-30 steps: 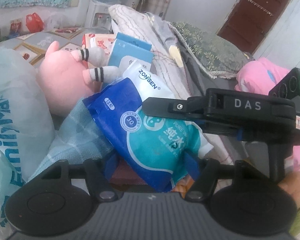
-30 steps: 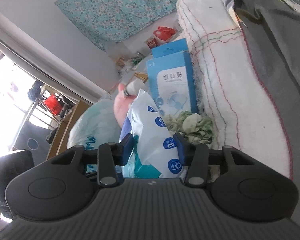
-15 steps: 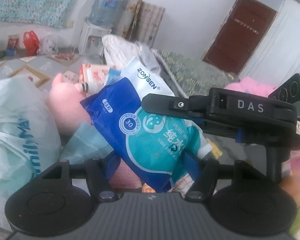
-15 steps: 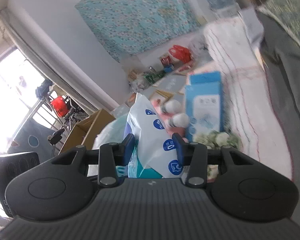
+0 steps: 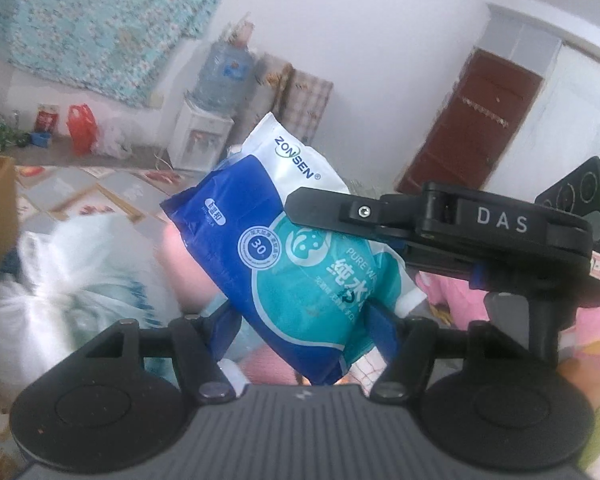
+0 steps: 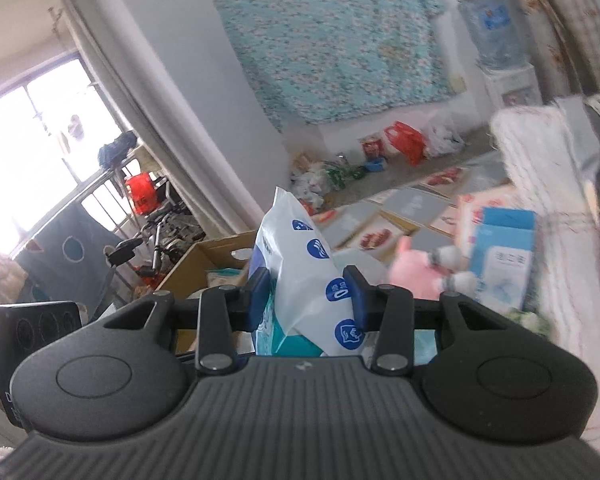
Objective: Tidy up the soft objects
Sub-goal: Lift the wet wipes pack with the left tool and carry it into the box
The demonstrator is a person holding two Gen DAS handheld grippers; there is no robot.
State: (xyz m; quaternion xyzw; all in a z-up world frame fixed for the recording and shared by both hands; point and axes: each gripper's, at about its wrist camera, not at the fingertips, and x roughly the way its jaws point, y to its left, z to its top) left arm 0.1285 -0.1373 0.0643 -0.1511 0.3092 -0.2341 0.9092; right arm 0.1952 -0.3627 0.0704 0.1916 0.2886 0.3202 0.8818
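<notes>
- Blue-and-teal wipes pack (image 5: 300, 276) is raised clear of the bed, clamped between the closed-in fingers of the left hand-held gripper (image 5: 300, 320).
- White pack (image 6: 304, 280) sits pinched in the right hand-held gripper (image 6: 306, 294), whose fingers press on both its sides.
- Step in hand, as judged: carrying both packs toward a drop-off.
- Next move: likely aim for the cardboard box (image 6: 204, 256), then release.
- Count: two packs held, one pink plush toy (image 6: 416, 276), one blue carton (image 6: 504, 256), one box.
</notes>
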